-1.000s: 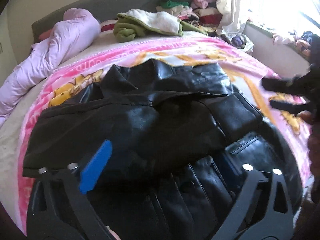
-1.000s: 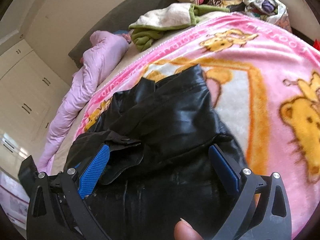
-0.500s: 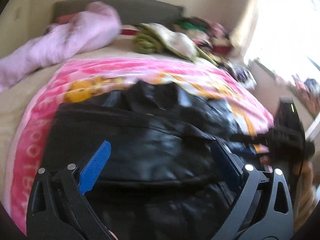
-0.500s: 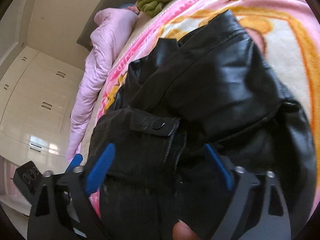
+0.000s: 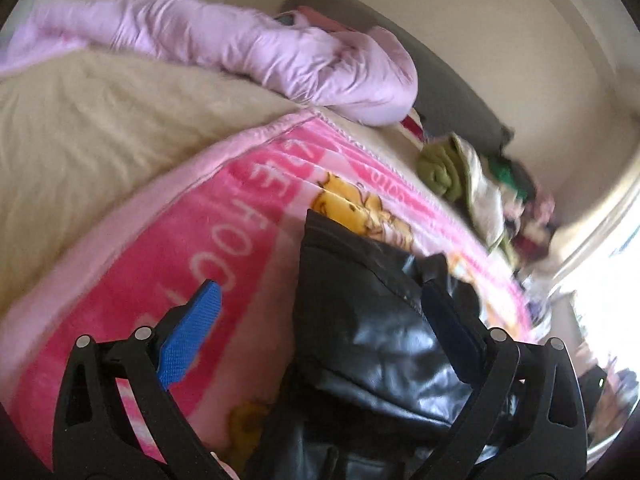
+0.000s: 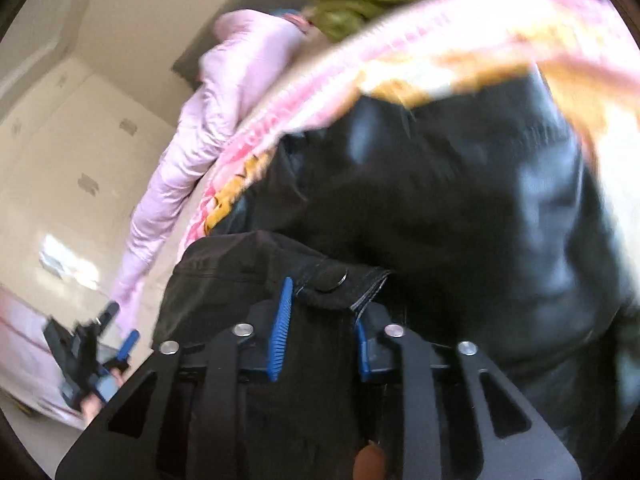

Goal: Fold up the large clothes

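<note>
A glossy black leather jacket, creased and bunched, lies on the pink cartoon blanket covering the bed. The right gripper has its jaws narrowed onto a snap-buttoned jacket flap at 12 o'clock. The left gripper holds its jaws wide, with the jacket's edge between them.

A big bed with a cream sheet, and on it a pink blanket with yellow bears, a puffy light purple coat near the headboard, a green and cream pile of clothes, and a shiny black jacket on the blanket.
</note>
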Motion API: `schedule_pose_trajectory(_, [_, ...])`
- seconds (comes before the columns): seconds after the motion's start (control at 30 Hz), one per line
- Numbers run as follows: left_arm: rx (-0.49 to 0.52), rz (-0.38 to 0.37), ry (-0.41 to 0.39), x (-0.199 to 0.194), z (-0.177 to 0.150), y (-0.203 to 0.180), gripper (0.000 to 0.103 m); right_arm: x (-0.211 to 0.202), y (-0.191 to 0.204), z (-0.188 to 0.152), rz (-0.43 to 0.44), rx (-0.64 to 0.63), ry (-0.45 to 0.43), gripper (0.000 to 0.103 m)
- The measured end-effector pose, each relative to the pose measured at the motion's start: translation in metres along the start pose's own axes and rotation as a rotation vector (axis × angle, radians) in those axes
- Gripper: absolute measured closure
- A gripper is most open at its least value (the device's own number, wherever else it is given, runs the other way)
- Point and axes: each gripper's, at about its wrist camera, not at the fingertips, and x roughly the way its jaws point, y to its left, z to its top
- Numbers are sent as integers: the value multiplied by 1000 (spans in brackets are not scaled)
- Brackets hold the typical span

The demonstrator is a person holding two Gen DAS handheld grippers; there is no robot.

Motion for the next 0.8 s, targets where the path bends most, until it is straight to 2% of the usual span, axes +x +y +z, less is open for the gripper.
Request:
schedule_pose_trajectory(0.03, [-11,-3,0,0,2,3,9,-4,9,3,4,-42,-15,88])
schedule_pose_trajectory(0.17, [-12,-10,-10,0,4,3,9,-29,45,14,-24,-210,-103,89])
schedule_pose_trajectory(0.27, [-23,-44,-15,2,4,1,9,-45,55,24,-32,-260,-151,89])
schedule_pose_trajectory(0.37, [-19,-47,-16,7,5,-3,10,-62,58,32,-43,-302,-216,90])
schedule_pose_trajectory(0.53, [25,-70,10,21,3,-18,10,-83,44,36,-85,-317,-265,90])
schedule_pose_trajectory(0.63, [95,-69,32,30,-3,-36,24,-86,30,37,-93,-295,-262,90])
schedule_pose_trajectory(0.8, [201,-68,102,52,-22,-59,58,-86,19,30,-114,-291,-247,90])
